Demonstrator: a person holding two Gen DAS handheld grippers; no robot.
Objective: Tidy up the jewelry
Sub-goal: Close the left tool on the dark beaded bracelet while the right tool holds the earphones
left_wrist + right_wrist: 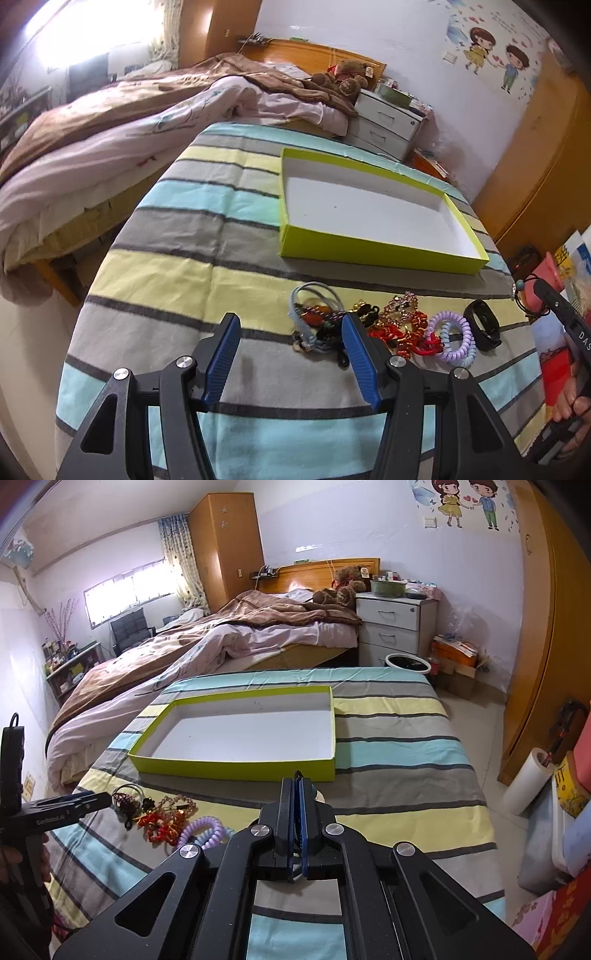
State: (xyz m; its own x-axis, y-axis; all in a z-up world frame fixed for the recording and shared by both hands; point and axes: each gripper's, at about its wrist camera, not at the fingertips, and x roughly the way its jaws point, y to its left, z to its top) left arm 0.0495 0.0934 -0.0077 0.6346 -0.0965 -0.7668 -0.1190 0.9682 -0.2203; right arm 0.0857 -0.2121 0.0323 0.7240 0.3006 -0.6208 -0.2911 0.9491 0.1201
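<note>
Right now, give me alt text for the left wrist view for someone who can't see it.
The open left gripper hovers over a striped cloth, just before a tangled pile of jewelry with purple coiled hair ties and a black band. Beyond lies an empty lime-green shallow box. At the right edge, the right gripper pinches a thin black cord.

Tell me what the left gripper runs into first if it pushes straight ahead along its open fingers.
Most likely the striped cloth itself: the left gripper points down at bare fabric, with the tangled jewelry pile just off its right finger and the shallow lime-green cardboard tray further on to the right. Depth is uncertain in the fisheye.
</note>
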